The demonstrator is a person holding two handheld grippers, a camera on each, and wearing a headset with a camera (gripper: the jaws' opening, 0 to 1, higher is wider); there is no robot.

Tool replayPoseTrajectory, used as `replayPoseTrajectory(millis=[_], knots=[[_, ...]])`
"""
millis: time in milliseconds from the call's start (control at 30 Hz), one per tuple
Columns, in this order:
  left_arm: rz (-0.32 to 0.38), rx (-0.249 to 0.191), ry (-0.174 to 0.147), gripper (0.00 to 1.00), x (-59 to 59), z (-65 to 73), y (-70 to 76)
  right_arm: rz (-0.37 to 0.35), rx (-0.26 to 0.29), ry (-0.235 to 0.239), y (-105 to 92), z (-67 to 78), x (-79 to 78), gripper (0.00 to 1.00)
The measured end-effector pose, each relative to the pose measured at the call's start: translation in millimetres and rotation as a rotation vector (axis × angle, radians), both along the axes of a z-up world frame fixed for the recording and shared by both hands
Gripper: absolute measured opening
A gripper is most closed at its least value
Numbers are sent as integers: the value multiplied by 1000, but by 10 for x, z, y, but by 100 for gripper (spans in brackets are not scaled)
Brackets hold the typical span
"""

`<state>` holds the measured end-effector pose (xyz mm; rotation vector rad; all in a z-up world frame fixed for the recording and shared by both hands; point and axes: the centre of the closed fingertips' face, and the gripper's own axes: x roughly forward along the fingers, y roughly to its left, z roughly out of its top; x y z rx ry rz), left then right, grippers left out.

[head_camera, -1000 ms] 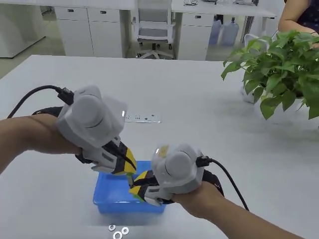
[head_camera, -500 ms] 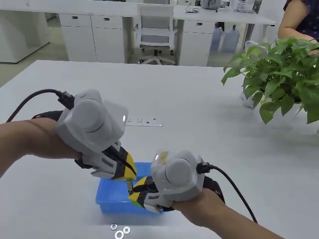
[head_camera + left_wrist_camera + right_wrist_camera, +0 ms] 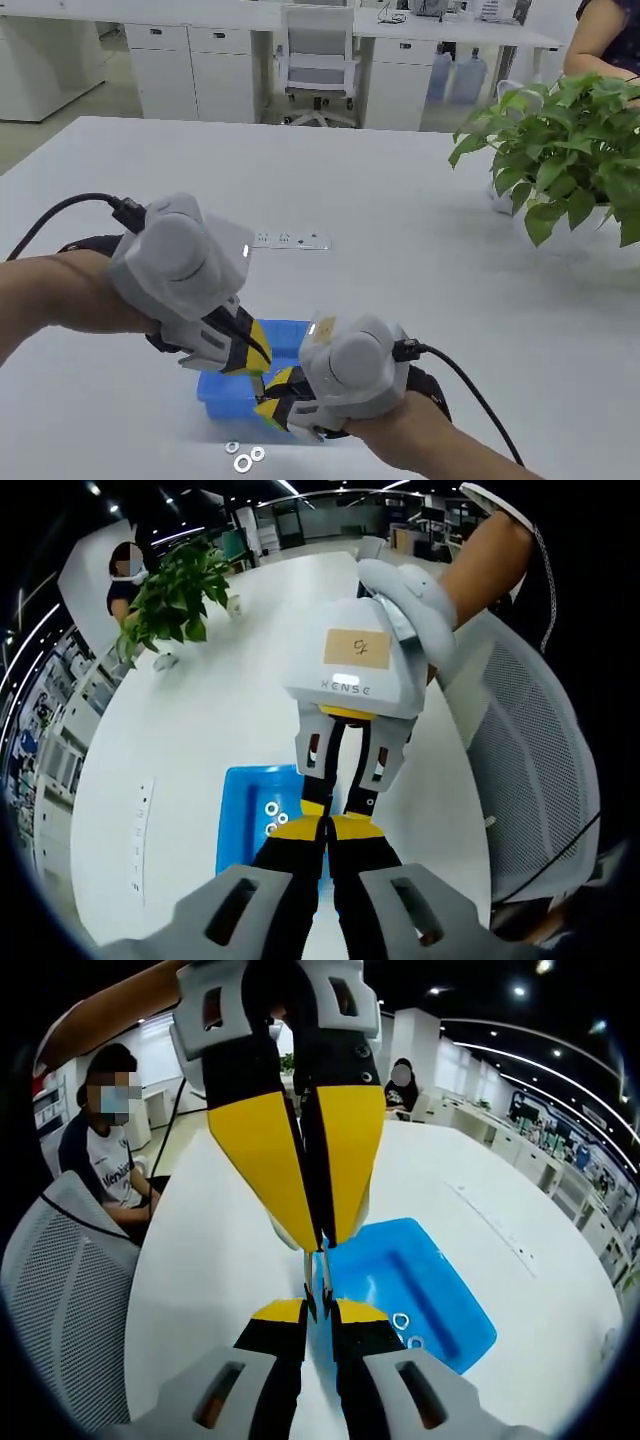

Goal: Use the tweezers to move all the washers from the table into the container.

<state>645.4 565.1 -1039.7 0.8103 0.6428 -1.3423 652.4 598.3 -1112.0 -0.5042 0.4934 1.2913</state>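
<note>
The blue container [image 3: 225,393] sits on the white table near me, with washers [image 3: 271,818] inside it, also the washers [image 3: 406,1328] in the right gripper view. Three more washers [image 3: 244,457] lie on the table just in front of it. My left gripper [image 3: 262,366] is shut on thin metal tweezers [image 3: 316,1272], which point down toward my right gripper [image 3: 264,398]. Both grippers meet tip to tip over the container's near edge. The right gripper [image 3: 319,1312] is closed around the tweezers' tips. The left gripper [image 3: 327,826] faces the right gripper [image 3: 342,802].
A potted green plant [image 3: 565,150] stands at the table's right side. A flush socket strip [image 3: 287,240] lies in the tabletop beyond the container. Cables trail from both grippers. An office chair [image 3: 319,62] and cabinets stand behind the table, and a person [image 3: 112,1175] sits nearby.
The grippers stay tip to tip over the container's near edge, dropping slightly toward the table. The head view has shifted a little.
</note>
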Motion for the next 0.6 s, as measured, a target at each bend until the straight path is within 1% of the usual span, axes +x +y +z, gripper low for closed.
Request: replayPoseTrajectory(millis=[600], knots=[[11,0,39,5,-151,-225,47,19,-11,41,32,-210,-164,11]])
